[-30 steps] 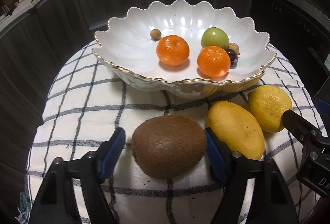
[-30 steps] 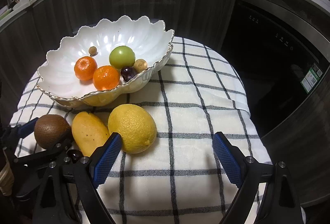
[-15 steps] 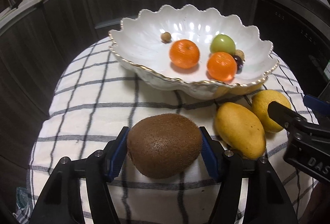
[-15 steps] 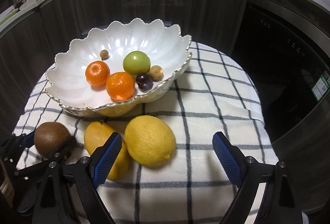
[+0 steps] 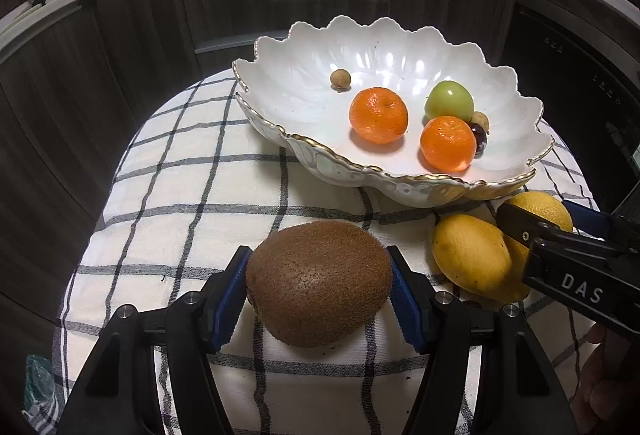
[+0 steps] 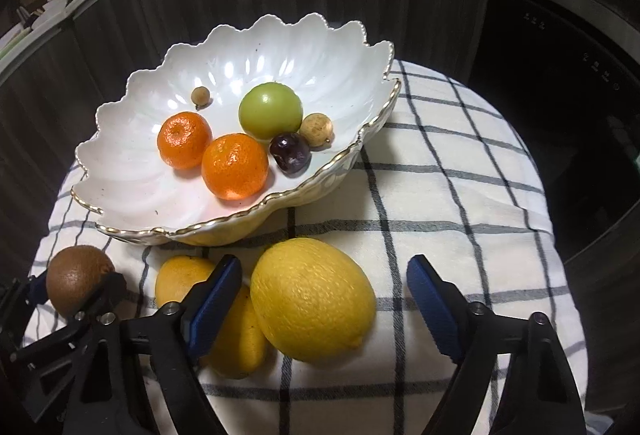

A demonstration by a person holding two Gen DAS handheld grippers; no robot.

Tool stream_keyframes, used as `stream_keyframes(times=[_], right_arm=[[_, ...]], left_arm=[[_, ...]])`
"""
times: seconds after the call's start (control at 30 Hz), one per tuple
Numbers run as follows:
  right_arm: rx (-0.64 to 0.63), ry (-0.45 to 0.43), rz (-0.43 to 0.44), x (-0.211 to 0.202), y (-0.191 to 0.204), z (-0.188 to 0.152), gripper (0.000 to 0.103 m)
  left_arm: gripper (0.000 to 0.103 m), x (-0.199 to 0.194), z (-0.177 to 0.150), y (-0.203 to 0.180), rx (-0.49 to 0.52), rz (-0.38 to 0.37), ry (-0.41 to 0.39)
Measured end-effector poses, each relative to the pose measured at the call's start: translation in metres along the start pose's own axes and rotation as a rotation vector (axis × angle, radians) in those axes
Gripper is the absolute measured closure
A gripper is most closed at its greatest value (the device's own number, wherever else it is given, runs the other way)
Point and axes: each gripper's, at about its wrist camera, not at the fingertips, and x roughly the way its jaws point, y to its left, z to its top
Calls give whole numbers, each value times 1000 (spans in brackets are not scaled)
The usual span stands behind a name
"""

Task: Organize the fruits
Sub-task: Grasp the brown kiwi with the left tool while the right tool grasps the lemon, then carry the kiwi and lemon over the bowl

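Left gripper [image 5: 318, 295]: your blue pads pinch the brown kiwi [image 5: 319, 283] at both ends, and it sits on the cloth.
Right gripper [image 6: 324, 299]: your jaws are spread and have just been closing. The lemon [image 6: 313, 299] lies between them, close to the left pad, with a clear gap at the right pad.
Mango [image 6: 236, 339]: it lies just beside the lemon, on its left, partly behind your right gripper's left finger.
Bowl [image 5: 304, 91]: white, scalloped, gold-rimmed — it stands beyond the loose fruit and holds two tangerines, a green fruit, a dark fruit and two small tan ones.
Hidden: in the left view the right gripper covers most of the lemon.
Surface: a white cloth [image 6: 440, 195] with dark checks.
Room: dark wood-grain cabinet fronts [image 5: 120, 55] behind — a cluttered counter above.
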Motion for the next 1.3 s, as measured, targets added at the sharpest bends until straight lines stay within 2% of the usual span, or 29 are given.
stream_keyframes(times=[0.03, 0.2, 0.23, 0.47, 0.87, 1.3], right_arm=[[-1, 9, 6, 2, 0, 0, 30], [-19, 33, 25, 6, 1, -7, 36], [-20, 26, 34, 4, 1, -8, 42], [-12, 8, 28, -3, -2, -11, 43], [-5, -55, 30, -43, -6, -6, 43], [-27, -164, 30, -80, -2, 33, 43]], left_arm=[[39, 0, 0, -1, 1, -1, 0], [39, -2, 2, -3, 8, 0, -7], [39, -2, 2, -3, 8, 1, -7], [39, -5, 3, -1, 9, 7, -15], [39, -34, 13, -10, 25, -2, -63], [39, -62, 45, -13, 42, -14, -134]])
